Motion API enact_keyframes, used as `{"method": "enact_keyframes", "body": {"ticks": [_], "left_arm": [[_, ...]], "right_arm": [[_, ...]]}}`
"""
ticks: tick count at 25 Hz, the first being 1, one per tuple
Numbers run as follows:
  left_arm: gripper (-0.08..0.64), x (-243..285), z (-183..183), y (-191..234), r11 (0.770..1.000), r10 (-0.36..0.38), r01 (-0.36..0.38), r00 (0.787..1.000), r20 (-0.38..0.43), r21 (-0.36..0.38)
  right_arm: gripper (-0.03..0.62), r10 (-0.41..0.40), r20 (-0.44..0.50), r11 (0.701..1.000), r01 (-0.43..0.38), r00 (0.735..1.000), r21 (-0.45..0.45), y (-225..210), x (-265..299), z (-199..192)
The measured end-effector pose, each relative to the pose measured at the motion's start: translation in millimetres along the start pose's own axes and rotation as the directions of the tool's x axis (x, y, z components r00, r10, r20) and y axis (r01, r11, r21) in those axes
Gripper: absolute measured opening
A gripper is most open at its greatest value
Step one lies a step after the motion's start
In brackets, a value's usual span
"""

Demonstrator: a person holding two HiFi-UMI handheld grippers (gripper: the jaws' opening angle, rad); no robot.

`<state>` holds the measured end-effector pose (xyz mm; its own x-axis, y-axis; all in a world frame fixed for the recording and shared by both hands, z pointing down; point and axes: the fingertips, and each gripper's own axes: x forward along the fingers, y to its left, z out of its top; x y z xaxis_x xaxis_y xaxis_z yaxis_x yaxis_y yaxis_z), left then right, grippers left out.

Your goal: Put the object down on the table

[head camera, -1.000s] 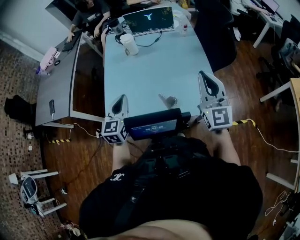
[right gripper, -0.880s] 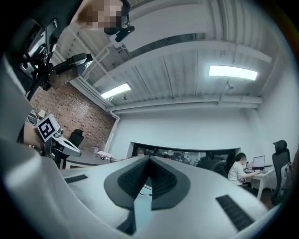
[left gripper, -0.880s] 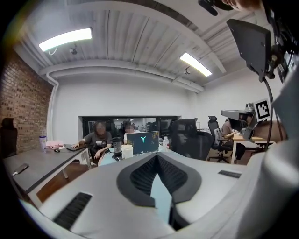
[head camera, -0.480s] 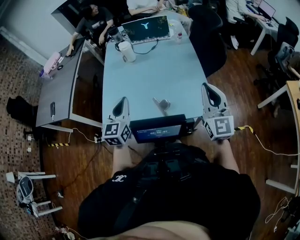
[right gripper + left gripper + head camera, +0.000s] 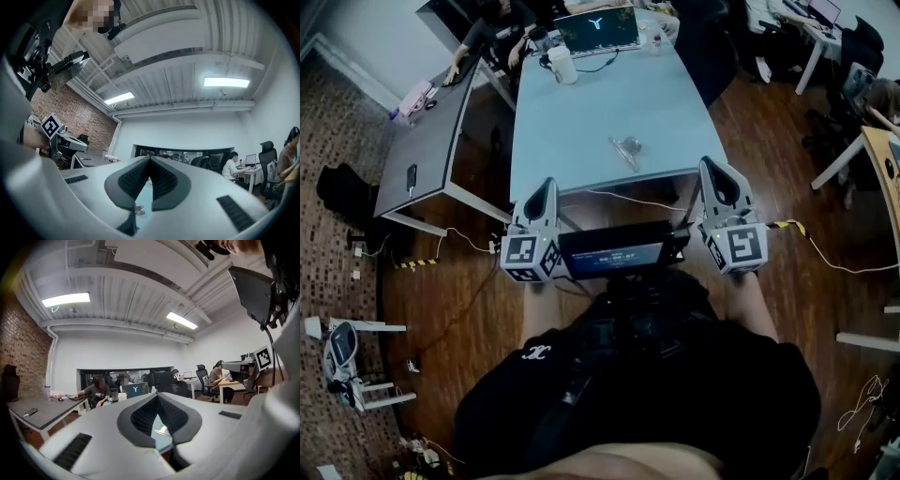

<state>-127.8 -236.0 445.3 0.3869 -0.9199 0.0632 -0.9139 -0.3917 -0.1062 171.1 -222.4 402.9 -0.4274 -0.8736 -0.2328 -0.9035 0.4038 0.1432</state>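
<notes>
Your left gripper (image 5: 546, 184) and right gripper (image 5: 710, 163) are both clenched. Their fingers (image 5: 140, 416) meet tip to tip with nothing between them. You hold both off the table (image 5: 581, 122), just outside its near edge. The object (image 5: 626, 148) lies on the table near that edge, apart from both grippers.

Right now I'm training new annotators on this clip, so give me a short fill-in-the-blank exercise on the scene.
1. The small shiny object lies on the light blue table, held by ____ claw.
2. The left claw and right claw are both ____.
3. An open ____ stands at the table's far end.
Missing words: neither; shut; laptop.
</notes>
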Motion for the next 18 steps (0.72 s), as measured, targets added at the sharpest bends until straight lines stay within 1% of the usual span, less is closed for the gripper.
{"method": "enact_keyframes", "body": {"ticks": [2, 5, 7, 9, 12, 15, 18], "left_arm": [[-0.006, -59, -14, -13, 1.0, 0.006, -0.006, 1.0, -0.011, -0.009], [-0.006, -140, -27, -25, 1.0, 0.018, -0.019, 0.999, -0.038, -0.016], [-0.006, -186, -22, -32, 0.999, 0.023, -0.025, 0.999, -0.049, -0.027], [-0.006, -224, -10, -40, 0.999, 0.025, -0.026, 0.999, -0.04, -0.034], [-0.006, -263, 9, -54, 0.999, 0.024, -0.025, 1.0, -0.016, -0.038], [-0.006, -287, 16, -72, 0.999, 0.007, -0.008, 1.0, -0.014, -0.045], [-0.006, -299, 13, -91, 0.998, -0.009, 0.007, 1.0, -0.029, -0.059]], "right_arm": [[-0.021, 0.003, -0.002, 1.0, -0.003, 1.0, -0.002, 34, -48, 12], [-0.016, -0.031, -0.016, 0.999, 0.031, 0.999, 0.016, 77, -119, 35], [-0.017, -0.052, -0.032, 0.997, 0.053, 0.998, 0.049, 99, -159, 49], [-0.017, -0.048, -0.043, 0.997, 0.05, 0.998, 0.058, 118, -193, 66], [-0.018, -0.044, -0.06, 0.998, 0.047, 0.997, 0.05, 132, -224, 91], [-0.018, -0.075, -0.071, 0.997, 0.076, 0.995, 0.021, 133, -245, 109], [-0.017, -0.102, -0.028, 0.994, 0.101, 0.994, -0.027, 129, -263, 130]]}}
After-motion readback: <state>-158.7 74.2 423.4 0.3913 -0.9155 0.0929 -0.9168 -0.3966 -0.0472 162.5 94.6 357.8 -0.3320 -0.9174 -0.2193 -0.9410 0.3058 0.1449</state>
